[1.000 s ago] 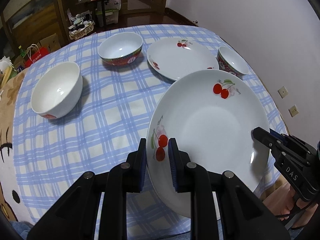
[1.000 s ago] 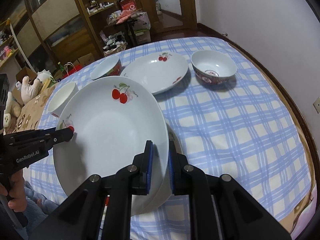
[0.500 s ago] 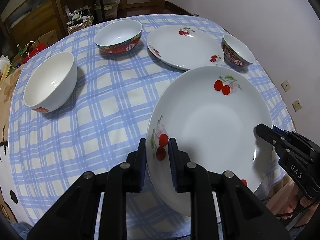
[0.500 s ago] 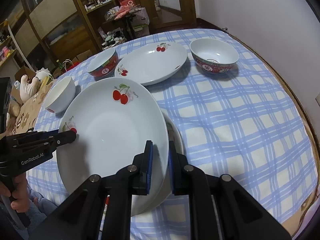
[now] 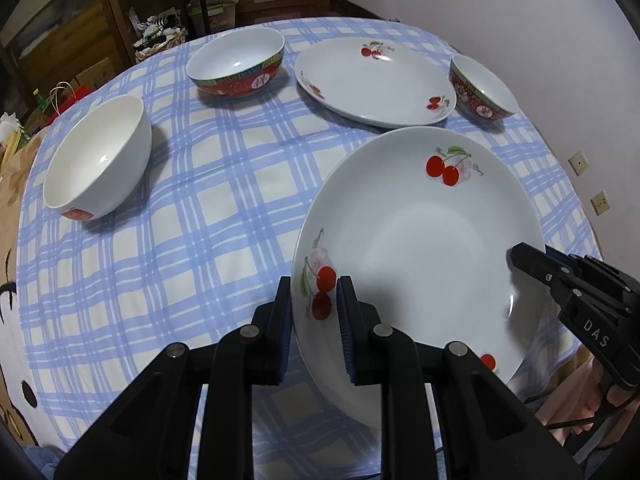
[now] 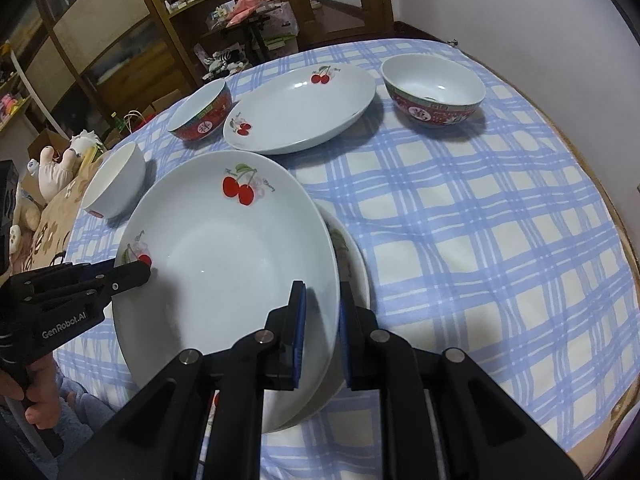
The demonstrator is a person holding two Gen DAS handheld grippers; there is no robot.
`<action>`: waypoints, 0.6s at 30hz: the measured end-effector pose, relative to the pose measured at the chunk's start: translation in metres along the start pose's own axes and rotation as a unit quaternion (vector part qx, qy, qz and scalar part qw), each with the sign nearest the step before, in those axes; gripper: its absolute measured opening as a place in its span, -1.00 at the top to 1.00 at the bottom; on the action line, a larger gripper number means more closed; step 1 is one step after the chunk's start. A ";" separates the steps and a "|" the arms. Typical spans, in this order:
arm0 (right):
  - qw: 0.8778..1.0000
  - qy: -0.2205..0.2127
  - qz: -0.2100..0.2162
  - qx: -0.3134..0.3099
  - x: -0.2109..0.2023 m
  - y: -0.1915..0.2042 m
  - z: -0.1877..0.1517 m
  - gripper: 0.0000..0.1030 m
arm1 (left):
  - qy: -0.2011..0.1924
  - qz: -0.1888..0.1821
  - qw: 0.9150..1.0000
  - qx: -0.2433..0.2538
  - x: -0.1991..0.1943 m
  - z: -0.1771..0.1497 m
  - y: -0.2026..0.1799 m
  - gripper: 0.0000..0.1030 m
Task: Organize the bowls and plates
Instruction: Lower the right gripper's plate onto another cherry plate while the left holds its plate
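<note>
A large white cherry plate (image 5: 420, 240) (image 6: 228, 264) is held above the table by both grippers. My left gripper (image 5: 314, 308) is shut on its left rim; it shows from the side in the right wrist view (image 6: 132, 272). My right gripper (image 6: 322, 312) is shut on its right rim and shows in the left wrist view (image 5: 532, 260). A second plate (image 6: 352, 264) lies on the table just under the held one. A third cherry plate (image 5: 376, 80) (image 6: 300, 110) lies further back.
A plain white bowl (image 5: 96, 158) (image 6: 116, 180) stands at the left. A red-patterned bowl (image 5: 236, 62) (image 6: 200, 112) stands behind it, and another red-patterned bowl (image 5: 482, 90) (image 6: 434, 92) at the right. The round table has a blue checked cloth (image 5: 192, 216). Shelves (image 6: 100, 40) stand beyond.
Both grippers have carried the plate forward and a little lower over the table; the far dishes now look nearer. Both grips are unchanged.
</note>
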State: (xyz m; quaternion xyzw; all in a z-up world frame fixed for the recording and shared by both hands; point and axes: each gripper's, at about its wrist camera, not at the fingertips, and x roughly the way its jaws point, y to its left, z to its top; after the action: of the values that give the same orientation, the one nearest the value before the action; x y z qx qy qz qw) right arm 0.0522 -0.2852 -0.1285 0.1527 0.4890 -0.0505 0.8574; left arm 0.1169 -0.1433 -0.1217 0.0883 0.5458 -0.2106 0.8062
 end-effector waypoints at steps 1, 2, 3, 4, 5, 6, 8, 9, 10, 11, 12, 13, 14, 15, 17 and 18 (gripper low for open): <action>1.000 0.002 0.000 -0.001 0.001 0.000 0.000 0.67 | 0.003 0.002 1.000 0.001 0.003 0.000 0.000 0.61; 1.000 0.004 0.000 -0.003 0.003 0.001 0.000 0.67 | 0.005 0.003 1.000 -0.001 0.005 0.000 0.000 0.61; 1.000 0.007 -0.001 -0.005 0.004 0.001 0.000 0.67 | 0.009 0.004 1.000 -0.001 0.007 -0.001 0.001 0.61; 1.000 0.009 -0.002 -0.006 0.006 0.001 0.000 0.67 | 0.013 0.004 1.000 -0.001 0.010 -0.001 0.001 0.61; 1.000 0.010 -0.003 -0.006 0.007 0.001 0.000 0.67 | 0.015 0.005 1.000 0.000 0.011 -0.001 0.001 0.61; 1.000 0.011 -0.004 -0.007 0.008 0.001 0.000 0.67 | 0.016 0.007 1.000 0.002 0.011 -0.002 0.000 0.61; 1.000 0.013 -0.004 -0.006 0.010 0.000 0.001 0.67 | 0.017 0.011 1.000 0.005 0.012 -0.003 0.000 0.61; 1.000 0.015 -0.003 -0.006 0.011 -0.001 0.001 0.67 | 0.016 0.011 1.000 0.005 0.012 -0.002 0.000 0.61; 1.000 0.017 -0.002 -0.006 0.011 -0.001 0.000 0.67 | 0.016 0.010 1.000 0.004 0.012 -0.002 0.000 0.61; 1.000 0.018 -0.002 -0.006 0.012 -0.001 0.000 0.67 | 0.017 0.009 1.000 0.003 0.012 -0.002 0.000 0.61; 1.000 0.018 -0.002 -0.006 0.012 -0.001 0.000 0.67 | 0.017 0.011 1.000 0.004 0.012 -0.002 0.000 0.61; 1.000 0.018 -0.002 -0.007 0.012 0.000 -0.001 0.67 | 0.018 0.012 1.000 0.004 0.012 -0.002 -0.001 0.61; 1.000 0.019 -0.003 -0.008 0.012 0.000 -0.001 0.67 | 0.019 0.013 1.000 0.005 0.013 -0.002 -0.001 0.61; 1.000 0.021 -0.005 -0.008 0.013 0.000 -0.001 0.67 | 0.019 0.014 1.000 0.005 0.014 -0.002 -0.001 0.61; 1.000 0.021 -0.007 -0.006 0.013 0.000 -0.002 0.67 | 0.022 0.012 1.000 0.006 0.016 -0.001 -0.001 0.61; 1.000 0.018 -0.007 -0.007 0.012 0.000 -0.002 0.67 | 0.024 0.010 1.000 0.006 0.016 -0.001 -0.001 0.61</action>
State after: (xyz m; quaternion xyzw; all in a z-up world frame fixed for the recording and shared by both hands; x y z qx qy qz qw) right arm 0.0571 -0.2835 -0.1394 0.1443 0.5061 -0.0507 0.8488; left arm 0.1208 -0.1481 -0.1371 0.1036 0.5626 -0.2035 0.7945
